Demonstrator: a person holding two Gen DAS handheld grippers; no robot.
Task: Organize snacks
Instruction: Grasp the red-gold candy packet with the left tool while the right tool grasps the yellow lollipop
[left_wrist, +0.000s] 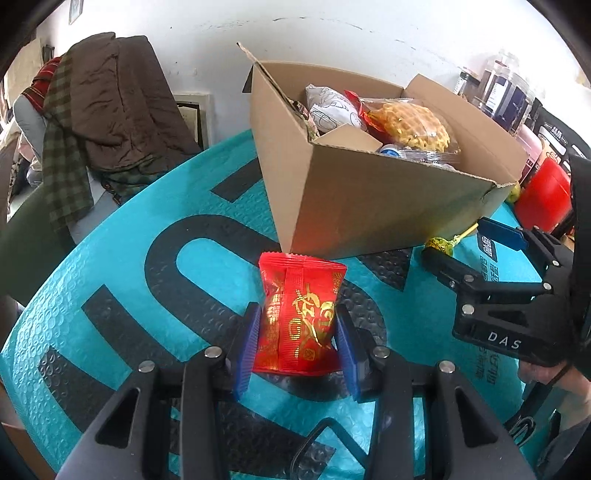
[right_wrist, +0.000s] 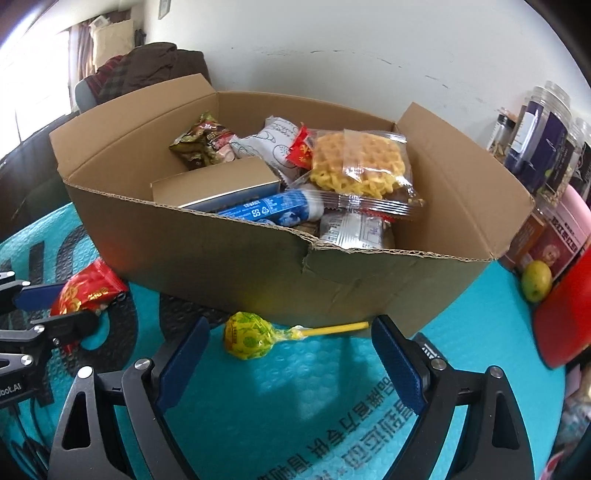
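My left gripper (left_wrist: 298, 325) is shut on a red snack packet (left_wrist: 299, 314) with gold print, pinched between its blue pads just above the teal mat. The packet also shows in the right wrist view (right_wrist: 88, 291), held by the left gripper (right_wrist: 55, 306). An open cardboard box (left_wrist: 369, 206) holds several snacks, a waffle pack (right_wrist: 358, 166) on top. My right gripper (right_wrist: 290, 354) is open, its fingers either side of a yellow lollipop (right_wrist: 249, 334) lying on the mat in front of the box (right_wrist: 258, 258). The right gripper also shows in the left wrist view (left_wrist: 469, 243).
A teal bubble mat (left_wrist: 129, 295) covers the table. Jars (right_wrist: 546, 140), a pink tin, a red object (right_wrist: 569, 314) and a green fruit (right_wrist: 536, 280) stand right of the box. A chair draped with clothes (left_wrist: 96, 122) stands behind the table at left.
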